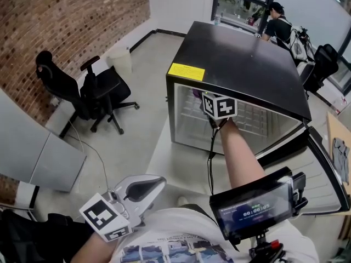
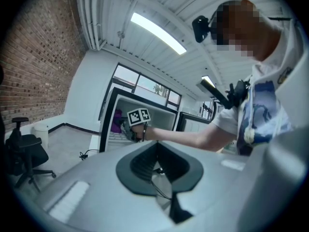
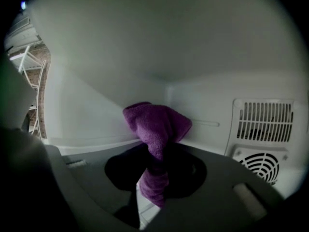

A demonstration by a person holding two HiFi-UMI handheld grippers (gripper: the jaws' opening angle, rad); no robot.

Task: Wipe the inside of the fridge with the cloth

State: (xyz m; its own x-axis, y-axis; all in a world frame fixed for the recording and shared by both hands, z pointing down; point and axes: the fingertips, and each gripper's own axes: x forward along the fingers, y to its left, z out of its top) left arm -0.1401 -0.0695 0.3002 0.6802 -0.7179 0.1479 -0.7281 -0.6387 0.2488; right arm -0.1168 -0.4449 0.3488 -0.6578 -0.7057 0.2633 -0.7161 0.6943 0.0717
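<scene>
Inside the fridge (image 1: 241,59), the right gripper (image 3: 154,170) had its fingers clamped on the lower tail of the purple cloth (image 3: 157,124). The bunched head of the cloth stood just ahead of them, near the corner where the left wall (image 3: 91,110) met the back. Whether it touched either surface could not be told.

The grip took only a narrow twist of fabric, so a hard drag across the liner would likely pull it free. To the right of the fingers sat a slatted vent (image 3: 263,120) and a round fan grille (image 3: 260,164); a sweep that way could snag the pile on a slat. If the bunch folded over, bare fingers might scrape the wall. The cable (image 1: 210,163) trailing over the sill could catch.

Ceiling above, wall to the left and back wall ahead hemmed the fingers in; free room lay behind them, through the opening, with the door (image 1: 323,169) swung clear to the right. The left gripper (image 2: 157,163) hung well behind, by the person's chest, fingers together on nothing.
</scene>
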